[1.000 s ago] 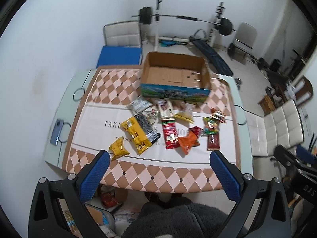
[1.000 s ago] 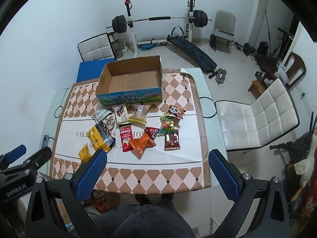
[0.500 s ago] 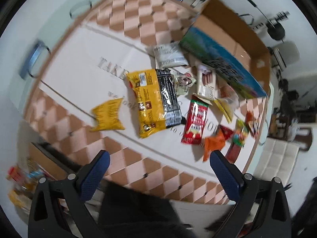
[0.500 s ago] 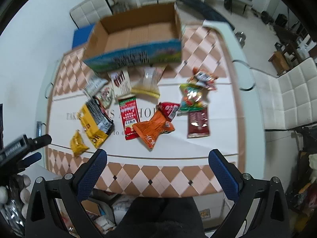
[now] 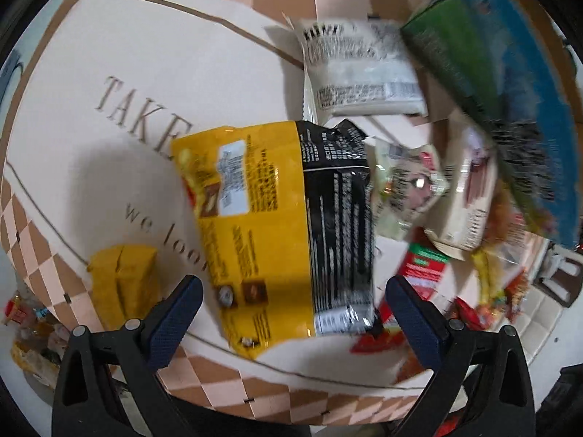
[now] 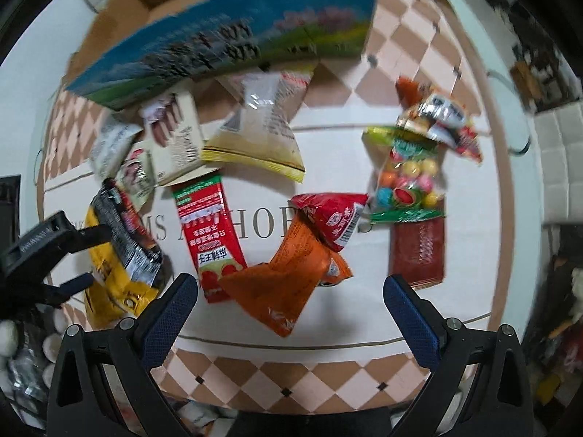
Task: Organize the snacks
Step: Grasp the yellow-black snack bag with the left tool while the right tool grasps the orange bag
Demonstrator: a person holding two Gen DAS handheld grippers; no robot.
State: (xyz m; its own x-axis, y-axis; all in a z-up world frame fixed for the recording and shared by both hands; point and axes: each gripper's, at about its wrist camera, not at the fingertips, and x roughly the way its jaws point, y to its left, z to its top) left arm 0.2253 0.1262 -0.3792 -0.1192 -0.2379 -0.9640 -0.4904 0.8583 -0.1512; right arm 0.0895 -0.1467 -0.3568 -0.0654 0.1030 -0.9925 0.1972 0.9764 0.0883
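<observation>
Several snack packets lie scattered on a checkered tablecloth before an open cardboard box (image 6: 226, 47). My left gripper (image 5: 291, 313) hangs open just above a large yellow and black bag (image 5: 277, 218), its blue fingers either side of the bag's near end. A small yellow packet (image 5: 124, 280) lies to its left, a white packet (image 5: 360, 73) beyond. My right gripper (image 6: 291, 309) is open over an orange packet (image 6: 288, 276), with a red triangular packet (image 6: 331, 218) and a red carton-like pack (image 6: 207, 233) close by. The left gripper (image 6: 54, 255) shows at that view's left edge.
A candy bag (image 6: 408, 185), a dark red packet (image 6: 419, 251) and a panda-print packet (image 6: 437, 120) lie at the right. The box (image 5: 510, 91) stands at the table's far side. The table's near edge (image 6: 291, 382) is just below both grippers. Clutter sits on the floor (image 5: 32, 342) at left.
Both grippers have dropped from high above the table to close over the snacks. The left now hovers at the yellow and black bag, the right at the orange packet. Both stay open.
</observation>
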